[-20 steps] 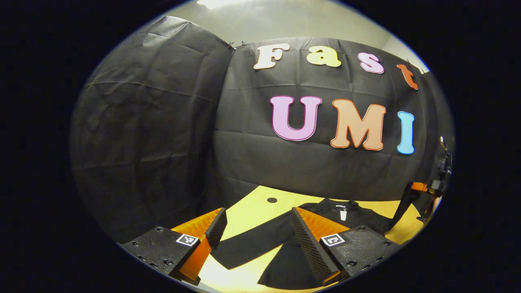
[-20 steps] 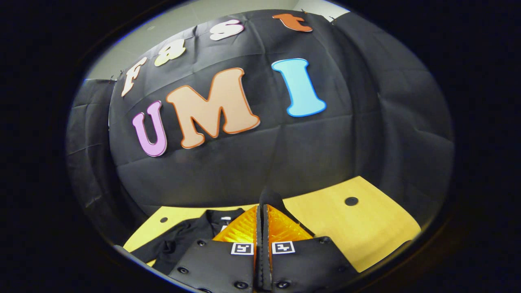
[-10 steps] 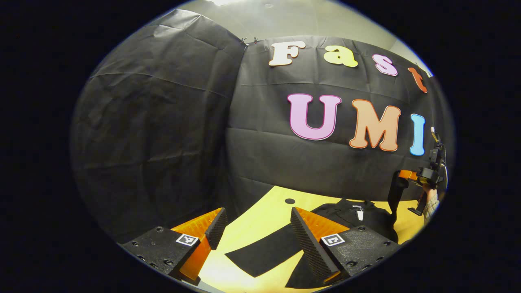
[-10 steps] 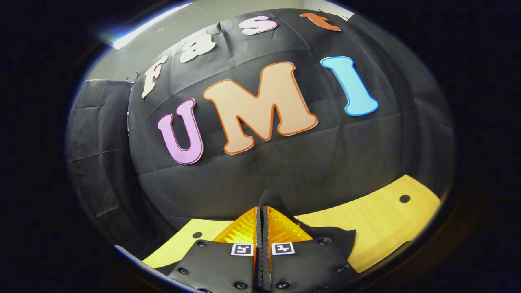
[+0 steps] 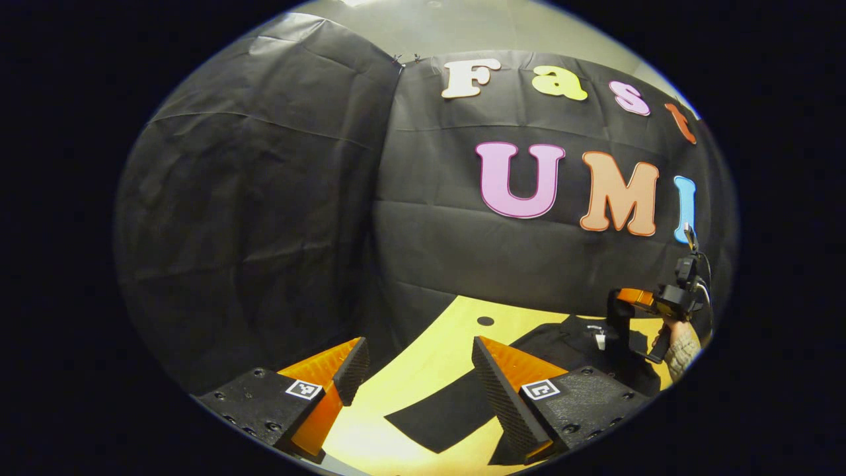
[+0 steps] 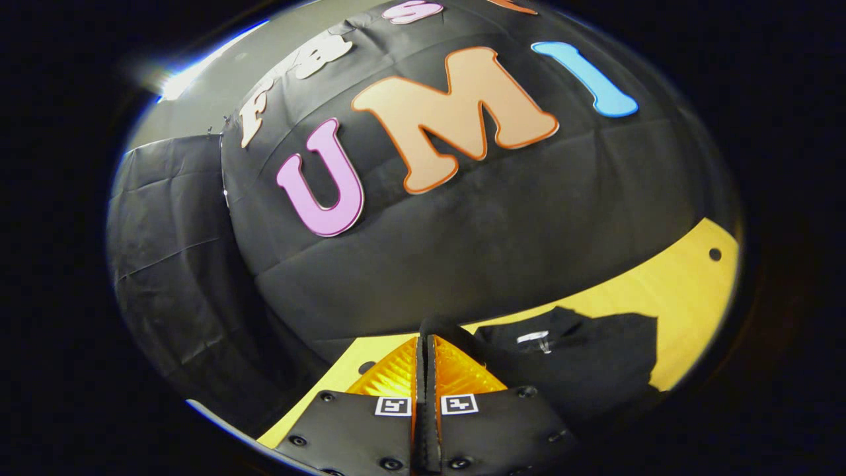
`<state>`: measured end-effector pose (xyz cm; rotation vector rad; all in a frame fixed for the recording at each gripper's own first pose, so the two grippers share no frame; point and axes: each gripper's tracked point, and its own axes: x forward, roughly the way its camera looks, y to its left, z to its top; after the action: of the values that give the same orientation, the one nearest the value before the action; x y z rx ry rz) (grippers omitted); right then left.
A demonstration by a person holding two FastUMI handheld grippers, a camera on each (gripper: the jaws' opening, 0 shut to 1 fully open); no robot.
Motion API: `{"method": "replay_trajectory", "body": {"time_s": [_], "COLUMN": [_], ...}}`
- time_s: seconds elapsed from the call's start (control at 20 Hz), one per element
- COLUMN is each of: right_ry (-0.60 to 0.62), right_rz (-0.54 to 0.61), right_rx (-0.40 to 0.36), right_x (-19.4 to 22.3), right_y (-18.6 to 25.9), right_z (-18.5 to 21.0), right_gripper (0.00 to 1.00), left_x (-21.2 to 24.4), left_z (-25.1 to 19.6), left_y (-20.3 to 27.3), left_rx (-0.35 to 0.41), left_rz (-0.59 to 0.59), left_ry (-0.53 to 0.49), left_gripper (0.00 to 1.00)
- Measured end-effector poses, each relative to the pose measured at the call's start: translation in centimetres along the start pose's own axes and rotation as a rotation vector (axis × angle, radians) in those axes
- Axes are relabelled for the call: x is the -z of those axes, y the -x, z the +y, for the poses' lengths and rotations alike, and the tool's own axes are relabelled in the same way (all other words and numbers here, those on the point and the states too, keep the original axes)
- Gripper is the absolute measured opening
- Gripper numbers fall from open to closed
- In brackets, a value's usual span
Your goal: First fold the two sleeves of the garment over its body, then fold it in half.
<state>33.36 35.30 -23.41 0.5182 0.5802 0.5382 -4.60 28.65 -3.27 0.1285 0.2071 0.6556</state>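
1. Black garment [image 5: 568,344] lies on the yellow wood table [image 5: 436,350], neck label facing up; it also shows at lower right in the right gripper view [image 6: 588,370].
2. Left claw [image 5: 416,370]: jaws wide apart, nothing between them, hovering above the table.
3. Left sleeve [image 5: 443,413] lies flat on the table, stretched out from the body, seen below and between the left claw's fingers. No contact visible.
4. Right claw [image 6: 427,340]: fingers pressed together, a bit of black cloth sticking out past the tips, so it is pinching the right sleeve [image 6: 439,327].
5. Left gripper view shows the right claw [image 5: 624,301] far right, raised above the garment, held by a hand [image 5: 681,340] in a knit cuff, black fabric hanging from it down to the body.
6. Round holes in the table [image 5: 485,320] near the back edge.
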Motion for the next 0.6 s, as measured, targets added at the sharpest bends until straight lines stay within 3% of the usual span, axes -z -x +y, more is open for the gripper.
{"method": "replay_trajectory", "body": {"time_s": [0.2, 0.6], "right_ry": [-0.026, -0.130], "right_rz": [0.043, 0.118], "right_rx": [-0.016, 0.006], "right_x": [3.5, 8.4], "right_y": [-2.0, -5.3], "right_z": [0.9, -0.2], "right_gripper": [0.05, 0.02], "left_x": [0.9, 3.1], "left_z": [0.9, 1.8], "left_y": [0.0, 0.2], "left_rx": [-0.009, -0.023], "left_rz": [0.021, 0.076], "left_ry": [-0.005, -0.029], "left_gripper": [0.92, 0.92]}}
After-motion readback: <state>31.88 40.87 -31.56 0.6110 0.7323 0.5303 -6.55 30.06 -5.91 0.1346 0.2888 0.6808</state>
